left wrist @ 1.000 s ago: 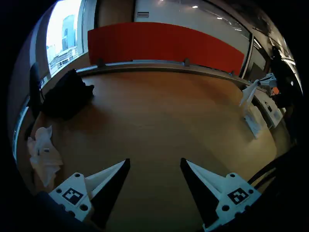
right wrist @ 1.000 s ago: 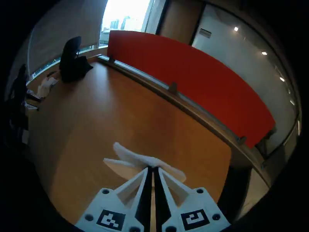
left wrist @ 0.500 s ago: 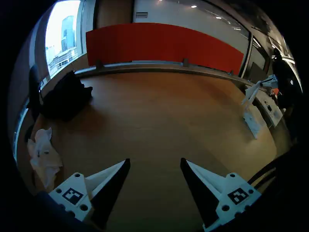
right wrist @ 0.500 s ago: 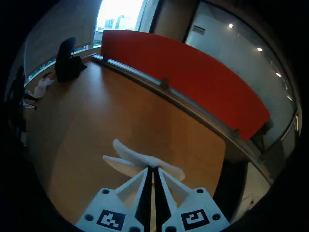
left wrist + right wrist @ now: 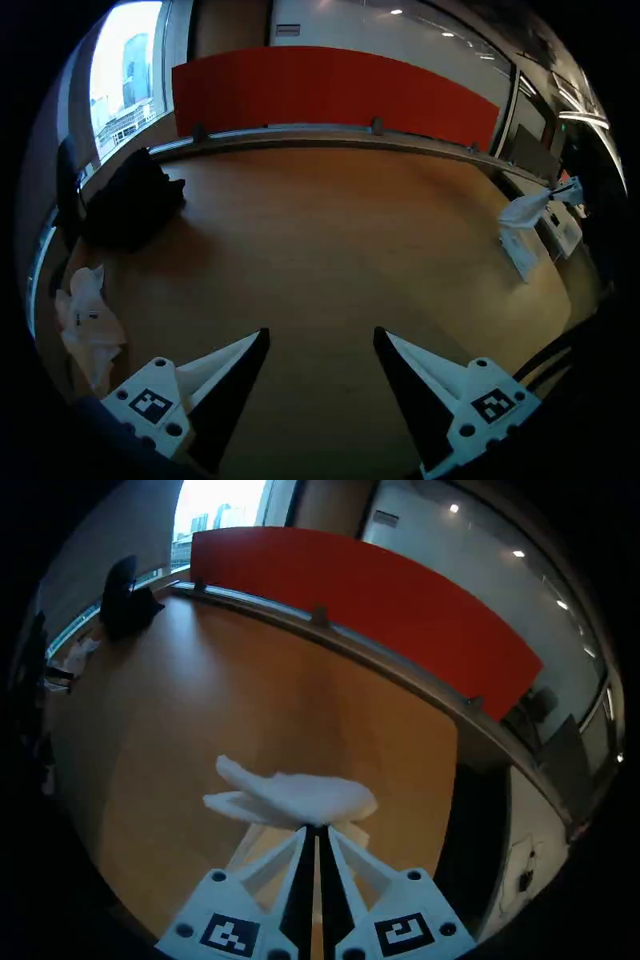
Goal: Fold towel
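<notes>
Right gripper view: right gripper [image 5: 318,830] is clenching its jaws on the white towel [image 5: 304,796] over the bench [image 5: 200,696], left gripper [image 5: 320,332] is gaping open.

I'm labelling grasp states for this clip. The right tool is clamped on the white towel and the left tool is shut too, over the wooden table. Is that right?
Not quite. The left tool is open, spread wide over the wooden table, as the left gripper view shows. The right tool is clamped on the white towel.
</notes>
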